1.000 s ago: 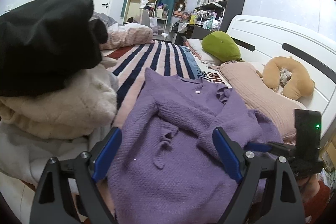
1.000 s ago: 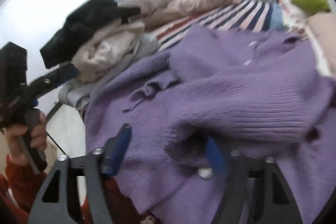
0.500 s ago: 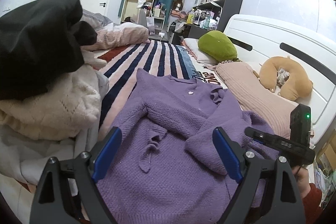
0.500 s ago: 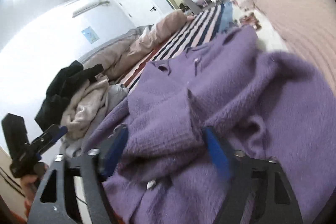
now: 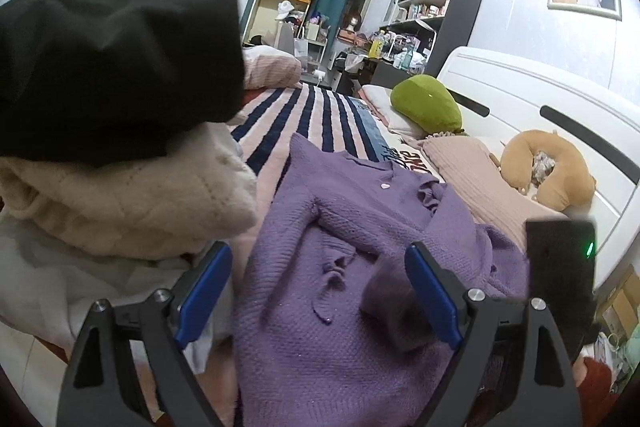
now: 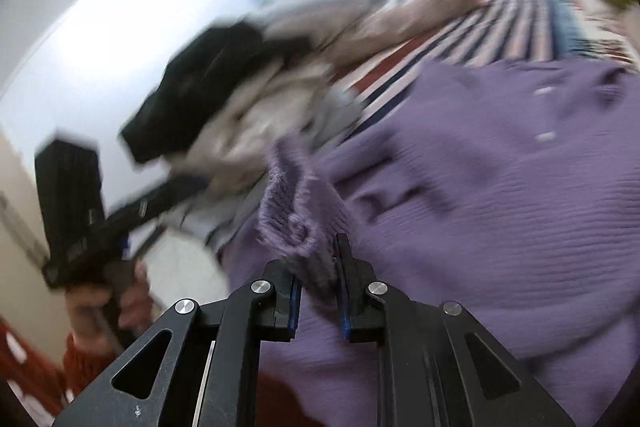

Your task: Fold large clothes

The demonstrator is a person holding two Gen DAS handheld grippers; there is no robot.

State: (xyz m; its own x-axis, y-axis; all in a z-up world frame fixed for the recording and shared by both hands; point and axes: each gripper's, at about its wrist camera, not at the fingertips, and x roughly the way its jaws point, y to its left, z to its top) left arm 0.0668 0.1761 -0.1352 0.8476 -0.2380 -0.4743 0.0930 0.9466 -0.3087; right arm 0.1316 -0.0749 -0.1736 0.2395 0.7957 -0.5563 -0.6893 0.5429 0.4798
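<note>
A purple knit sweater (image 5: 340,227) lies spread on the striped bed, collar toward the far end. My left gripper (image 5: 316,291) is open and empty, hovering over the sweater's near hem. My right gripper (image 6: 318,279) is shut on a bunched sleeve cuff of the purple sweater (image 6: 480,187) and holds it lifted off the bed. The right gripper's body (image 5: 560,275) shows at the right edge of the left wrist view. The left gripper (image 6: 80,211) shows in a hand at the left of the blurred right wrist view.
A pile of clothes, black (image 5: 112,59) over cream (image 5: 132,199), stands close on the left. A green cushion (image 5: 428,103), a pink pillow (image 5: 472,171) and a tan neck pillow (image 5: 548,167) lie by the white headboard (image 5: 560,99). The striped blanket (image 5: 312,115) stretches behind.
My right gripper has shut on the sweater's sleeve cuff and lifted it, swinging left. My left gripper has shifted closer to the clothes pile and stays open.
</note>
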